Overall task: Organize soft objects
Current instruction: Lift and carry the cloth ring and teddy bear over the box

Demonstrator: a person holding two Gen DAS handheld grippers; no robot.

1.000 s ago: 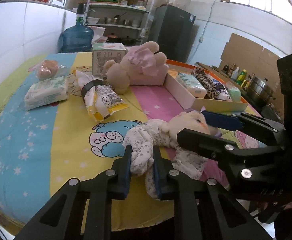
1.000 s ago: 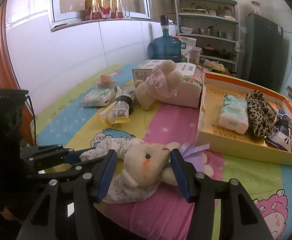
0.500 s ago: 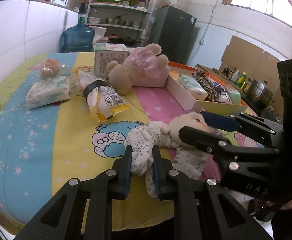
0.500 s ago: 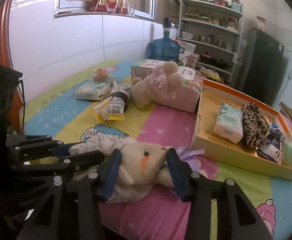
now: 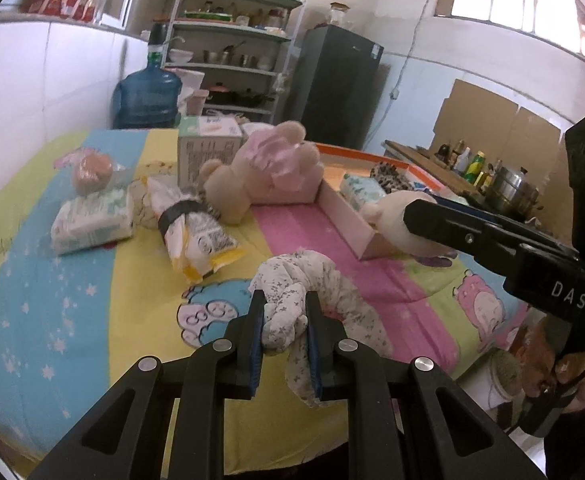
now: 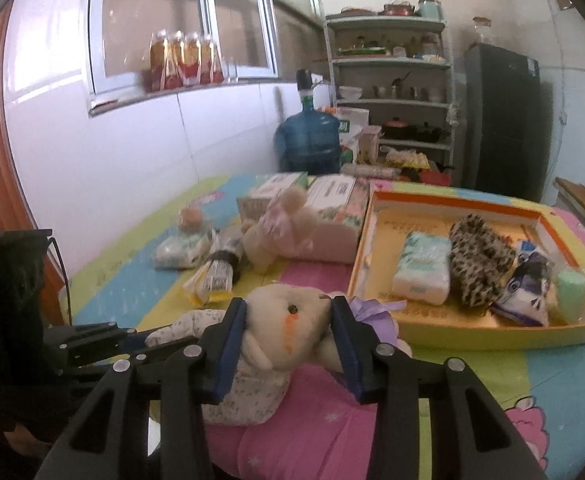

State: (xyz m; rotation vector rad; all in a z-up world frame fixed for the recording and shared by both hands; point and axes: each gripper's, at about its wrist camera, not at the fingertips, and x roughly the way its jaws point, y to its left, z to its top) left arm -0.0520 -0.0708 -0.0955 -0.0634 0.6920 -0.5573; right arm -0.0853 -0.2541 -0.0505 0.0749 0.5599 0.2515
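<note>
A cream plush bunny in a floral outfit is held off the table by both grippers. My right gripper (image 6: 289, 316) is shut on the bunny's head (image 6: 288, 316). My left gripper (image 5: 282, 320) is shut on the bunny's floral legs (image 5: 288, 312). In the left wrist view the bunny's head (image 5: 388, 220) hangs by the right gripper near the corner of the orange tray (image 5: 348, 220). The orange tray (image 6: 472, 338) holds a tissue pack (image 6: 422, 276), a leopard-print soft item (image 6: 478, 266) and other small things. A pink-dressed teddy bear (image 5: 260, 176) lies against a box.
On the colourful tablecloth lie a yellow snack bag (image 5: 192, 232), a tissue pack (image 5: 92, 224), a wrapped bun (image 5: 92, 168) and tissue boxes (image 5: 208, 148). A blue water jug (image 6: 308, 144), a shelf and a black fridge (image 6: 504, 120) stand behind the table.
Both grippers have lifted the bunny off the table and carried it forward toward the tray. The right gripper has squeezed tighter on the head.
</note>
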